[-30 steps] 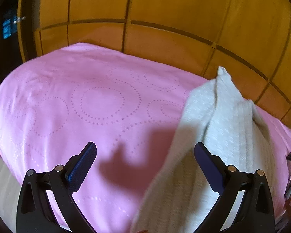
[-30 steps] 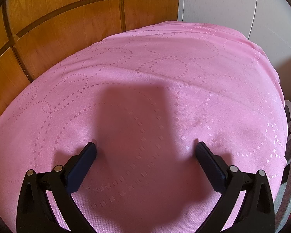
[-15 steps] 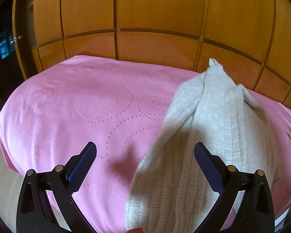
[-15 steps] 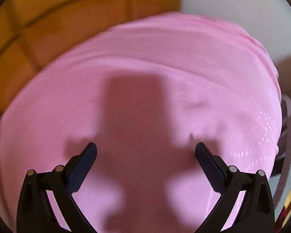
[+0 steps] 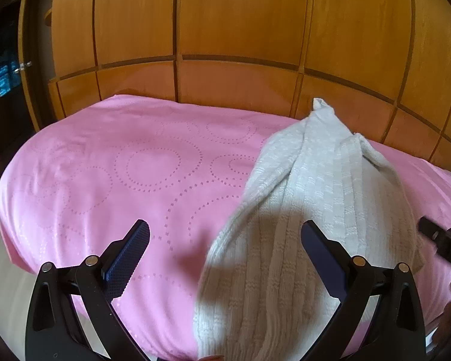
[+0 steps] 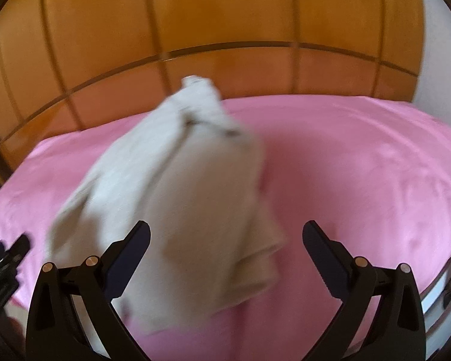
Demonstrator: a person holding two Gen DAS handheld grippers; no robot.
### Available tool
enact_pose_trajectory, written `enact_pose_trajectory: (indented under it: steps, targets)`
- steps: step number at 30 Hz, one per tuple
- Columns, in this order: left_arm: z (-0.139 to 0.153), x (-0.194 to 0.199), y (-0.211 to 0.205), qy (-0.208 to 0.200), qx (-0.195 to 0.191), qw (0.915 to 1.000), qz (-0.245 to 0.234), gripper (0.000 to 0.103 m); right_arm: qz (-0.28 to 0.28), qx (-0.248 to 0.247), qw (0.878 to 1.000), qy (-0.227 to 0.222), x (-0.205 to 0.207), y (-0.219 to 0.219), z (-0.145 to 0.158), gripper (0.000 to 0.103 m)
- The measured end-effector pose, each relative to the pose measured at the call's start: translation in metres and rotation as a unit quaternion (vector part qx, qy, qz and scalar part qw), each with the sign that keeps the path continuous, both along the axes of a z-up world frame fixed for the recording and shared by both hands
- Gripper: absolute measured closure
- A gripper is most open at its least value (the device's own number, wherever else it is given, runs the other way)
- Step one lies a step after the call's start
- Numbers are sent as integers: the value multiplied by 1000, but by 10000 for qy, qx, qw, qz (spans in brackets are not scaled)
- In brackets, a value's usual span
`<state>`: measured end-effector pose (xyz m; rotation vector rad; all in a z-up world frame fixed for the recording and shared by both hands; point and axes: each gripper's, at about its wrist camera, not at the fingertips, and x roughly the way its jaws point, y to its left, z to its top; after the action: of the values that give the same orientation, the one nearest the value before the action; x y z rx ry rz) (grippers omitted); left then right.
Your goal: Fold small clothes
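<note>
A small cream knitted garment (image 5: 315,198) lies bunched on the pink cloth (image 5: 120,174), its far end rising to a peak by the wooden wall. In the left wrist view my left gripper (image 5: 225,240) hovers open over the garment's near left edge, nothing between its fingers. The right wrist view is blurred; the same garment (image 6: 177,186) lies ahead, and my right gripper (image 6: 225,240) is open above its near end, holding nothing. The right gripper's black tip (image 5: 442,243) shows at the left view's right edge. The left gripper's tip (image 6: 6,255) shows at the right view's left edge.
The pink dotted-circle cloth (image 6: 360,165) covers a rounded surface that drops off at the near and left edges. Orange wooden panels (image 5: 240,30) stand close behind it. A dark doorway (image 5: 3,69) is far left. A pale wall (image 6: 442,60) lies to the right.
The right gripper swung left from bare pink cloth, so the garment now lies in front of it. The left gripper's view tilted up and backed off slightly. Both stayed open.
</note>
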<state>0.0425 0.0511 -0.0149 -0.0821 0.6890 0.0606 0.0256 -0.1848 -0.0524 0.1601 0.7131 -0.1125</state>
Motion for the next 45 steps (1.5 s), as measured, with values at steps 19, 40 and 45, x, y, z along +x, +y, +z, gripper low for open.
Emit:
enact_pose_trajectory:
  steps: [19, 40, 45]
  targets:
    - [-1, -7, 1, -16, -42, 10000, 8, 3, 111, -116, 9997, 172, -18, 22, -15, 2]
    - [-4, -2, 4, 63, -32, 10000, -70, 3, 190, -99, 9995, 231, -19, 29, -20, 2]
    - [-2, -4, 3, -47, -164, 9997, -175, 3, 170, -99, 9996, 217, -20, 29, -20, 2]
